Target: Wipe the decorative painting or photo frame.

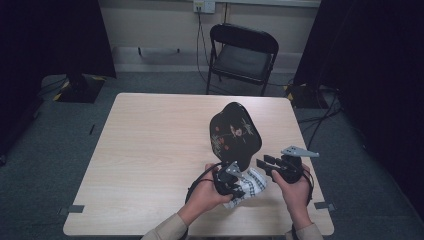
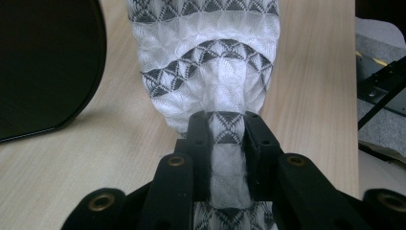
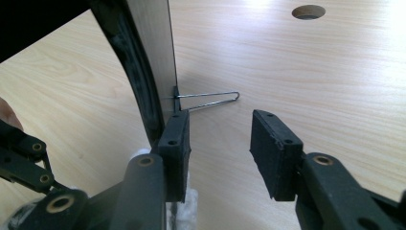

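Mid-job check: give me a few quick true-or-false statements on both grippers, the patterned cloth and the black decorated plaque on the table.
1. The left gripper is clamped on the white cloth with grey triangle bands. True.
2. The right gripper grips the cloth. False: its jaws stand apart with nothing between them.
3. The glossy black decorated plaque lies flat on the light wooden table. False: it stands upright.
4. A thin wire stand sticks out behind the plaque. True.
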`<act>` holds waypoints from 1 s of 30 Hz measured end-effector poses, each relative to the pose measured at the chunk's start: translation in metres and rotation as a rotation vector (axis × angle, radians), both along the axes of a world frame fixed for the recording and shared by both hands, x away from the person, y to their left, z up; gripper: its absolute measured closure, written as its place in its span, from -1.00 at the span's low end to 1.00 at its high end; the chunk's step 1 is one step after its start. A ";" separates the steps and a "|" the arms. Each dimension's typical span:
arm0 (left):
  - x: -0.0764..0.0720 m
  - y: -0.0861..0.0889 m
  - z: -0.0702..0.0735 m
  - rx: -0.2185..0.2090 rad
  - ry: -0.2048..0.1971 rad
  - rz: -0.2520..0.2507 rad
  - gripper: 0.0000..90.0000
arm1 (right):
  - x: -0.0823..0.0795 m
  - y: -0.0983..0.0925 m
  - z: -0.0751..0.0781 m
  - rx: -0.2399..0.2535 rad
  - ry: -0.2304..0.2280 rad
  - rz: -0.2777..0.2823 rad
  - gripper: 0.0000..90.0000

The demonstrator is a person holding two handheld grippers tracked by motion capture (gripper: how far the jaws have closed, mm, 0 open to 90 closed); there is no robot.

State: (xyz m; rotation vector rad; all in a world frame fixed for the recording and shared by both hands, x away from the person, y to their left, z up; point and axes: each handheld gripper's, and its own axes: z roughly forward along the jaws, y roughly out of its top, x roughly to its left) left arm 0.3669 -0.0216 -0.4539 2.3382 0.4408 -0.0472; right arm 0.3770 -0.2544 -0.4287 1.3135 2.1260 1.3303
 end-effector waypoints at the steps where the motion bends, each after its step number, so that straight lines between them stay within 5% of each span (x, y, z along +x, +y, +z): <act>1: 0.001 -0.001 -0.001 -0.003 0.004 0.002 0.67 | 0.000 0.000 0.000 0.000 -0.001 -0.001 0.26; 20: 0.015 -0.003 -0.011 0.021 0.038 0.056 0.67 | 0.001 -0.003 -0.001 -0.035 -0.005 -0.022 0.15; 30: 0.017 -0.002 0.009 0.012 -0.004 0.066 0.67 | 0.001 -0.005 -0.001 -0.040 -0.007 -0.030 0.12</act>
